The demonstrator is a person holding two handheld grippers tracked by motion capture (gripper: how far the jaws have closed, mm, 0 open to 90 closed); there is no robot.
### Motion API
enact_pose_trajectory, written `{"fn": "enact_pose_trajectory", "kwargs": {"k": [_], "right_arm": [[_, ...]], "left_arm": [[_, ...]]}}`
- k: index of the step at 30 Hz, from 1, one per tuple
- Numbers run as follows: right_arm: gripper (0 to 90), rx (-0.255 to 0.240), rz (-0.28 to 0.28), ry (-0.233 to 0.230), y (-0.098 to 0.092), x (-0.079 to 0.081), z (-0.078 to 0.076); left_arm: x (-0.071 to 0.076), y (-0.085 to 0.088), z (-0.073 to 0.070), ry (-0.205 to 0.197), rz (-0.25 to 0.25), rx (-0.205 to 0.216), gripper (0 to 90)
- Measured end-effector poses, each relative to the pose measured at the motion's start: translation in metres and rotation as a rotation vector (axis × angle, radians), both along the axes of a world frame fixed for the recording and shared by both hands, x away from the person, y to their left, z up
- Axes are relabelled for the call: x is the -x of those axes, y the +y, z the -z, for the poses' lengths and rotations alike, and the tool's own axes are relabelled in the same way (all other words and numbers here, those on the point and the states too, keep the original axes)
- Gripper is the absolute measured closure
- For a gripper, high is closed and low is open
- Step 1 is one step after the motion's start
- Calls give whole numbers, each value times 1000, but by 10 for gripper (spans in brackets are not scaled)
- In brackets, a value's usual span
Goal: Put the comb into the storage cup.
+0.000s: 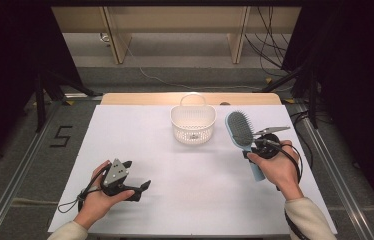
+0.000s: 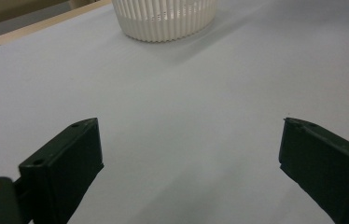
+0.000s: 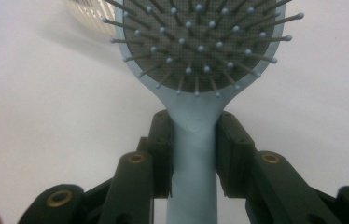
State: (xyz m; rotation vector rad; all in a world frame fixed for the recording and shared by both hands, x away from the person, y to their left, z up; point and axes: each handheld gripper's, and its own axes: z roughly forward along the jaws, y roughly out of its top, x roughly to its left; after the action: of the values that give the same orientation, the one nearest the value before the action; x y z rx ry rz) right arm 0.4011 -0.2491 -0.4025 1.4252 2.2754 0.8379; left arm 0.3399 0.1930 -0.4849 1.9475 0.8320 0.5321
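Light-blue hairbrush (image 1: pixel 243 136) clamped by the handle in the right gripper (image 3: pixel 194 140).
Held right of centre in the high view, bristles up, just right of the white basket (image 1: pixel 193 123) on the counter (image 1: pixel 140 150); left gripper (image 2: pixel 191 154) lower left, jaws wide apart, holding nothing.

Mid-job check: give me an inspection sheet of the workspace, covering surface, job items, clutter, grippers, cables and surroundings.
Surface: white table top, bare in the middle.
Job's things: light blue hairbrush, bristles up, held by its handle; white slotted basket with a handle, upright at the far edge.
Clutter: nothing seen.
Grippers: right gripper shut on the hairbrush handle; left gripper open, holding nothing, low over the table.
Cables: black cable looping by the right hand; more on the floor beyond.
Surroundings: dark curtains, wooden furniture legs, a floor mark "5".
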Motion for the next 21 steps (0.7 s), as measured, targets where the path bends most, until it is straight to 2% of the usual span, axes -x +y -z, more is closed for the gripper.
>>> {"fn": "enact_pose_trajectory", "kwargs": {"k": [14,21], "right_arm": [[704,-20,10,-48,-1,0,-3],[703,-35,19,-87,-2,1,-6]], "left_arm": [[0,0,0,-1,-1,-1,55],[0,0,0,-1,-1,-2,56]]}}
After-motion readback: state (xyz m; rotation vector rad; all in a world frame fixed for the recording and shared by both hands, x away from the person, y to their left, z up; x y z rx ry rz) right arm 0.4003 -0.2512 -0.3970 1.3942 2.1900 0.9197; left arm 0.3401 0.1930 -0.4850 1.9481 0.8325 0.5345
